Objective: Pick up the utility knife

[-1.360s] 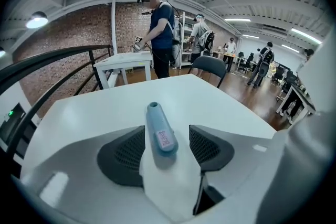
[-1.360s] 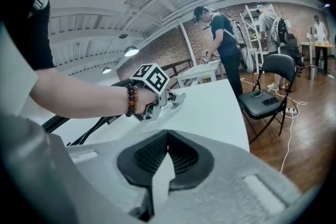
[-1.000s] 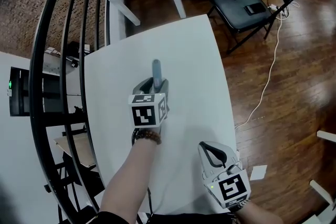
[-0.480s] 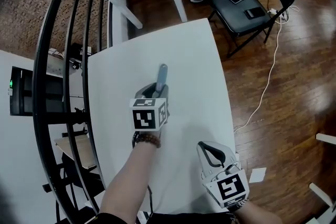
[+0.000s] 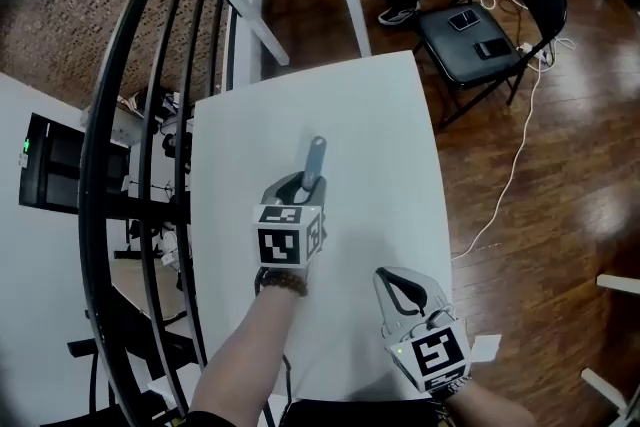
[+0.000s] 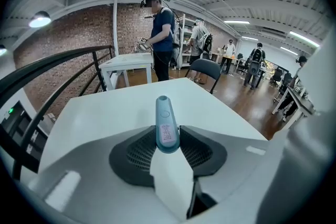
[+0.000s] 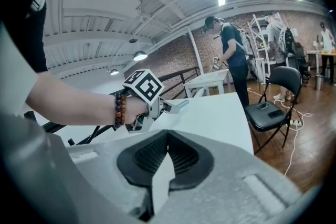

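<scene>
left gripper [image 6: 168,140] now clamped on utility knife [image 6: 166,122], jaws were wider a second ago | knife juts to 12 o'clock, looks lifted off table [image 5: 385,130] | right gripper [image 5: 404,291] at 5 o'clock, jaws together, empty | pick looks about done

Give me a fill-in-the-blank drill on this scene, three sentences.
The slim light-blue plastic utility knife sits clamped between the ___ of the left gripper.
The right gripper, shut, holds ___.
Beneath the knife is a rectangular table coloured ___.
Missing words: jaws; nothing; white.
</scene>
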`<state>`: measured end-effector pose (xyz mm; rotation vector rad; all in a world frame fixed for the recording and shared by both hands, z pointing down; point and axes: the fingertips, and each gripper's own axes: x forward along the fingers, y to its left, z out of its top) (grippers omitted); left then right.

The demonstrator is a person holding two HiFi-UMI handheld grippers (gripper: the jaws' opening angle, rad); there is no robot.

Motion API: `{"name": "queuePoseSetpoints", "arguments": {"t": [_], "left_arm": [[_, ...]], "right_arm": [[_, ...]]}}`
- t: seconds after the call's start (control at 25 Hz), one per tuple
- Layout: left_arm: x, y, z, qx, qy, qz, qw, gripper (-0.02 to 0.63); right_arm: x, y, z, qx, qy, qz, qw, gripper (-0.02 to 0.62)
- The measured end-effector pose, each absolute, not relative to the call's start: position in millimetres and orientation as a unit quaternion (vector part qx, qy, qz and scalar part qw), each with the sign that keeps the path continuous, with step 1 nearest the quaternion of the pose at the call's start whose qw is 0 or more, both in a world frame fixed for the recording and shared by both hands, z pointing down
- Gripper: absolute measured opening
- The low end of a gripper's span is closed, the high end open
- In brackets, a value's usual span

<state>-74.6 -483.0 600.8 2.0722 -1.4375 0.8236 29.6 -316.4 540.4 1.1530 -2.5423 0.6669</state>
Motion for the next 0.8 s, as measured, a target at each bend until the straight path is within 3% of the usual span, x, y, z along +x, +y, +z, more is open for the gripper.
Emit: {"name": "queuePoseSetpoints", "arguments": {"t": [0.8], "left_arm": [[-157.0,-261.6,450.1,0.8,-0.534,0.2,0.187,0.16]], "right_arm": [[-56.3,-158.2,428.1,0.407,-0.892,0.124,0.151,-0.008]]}}
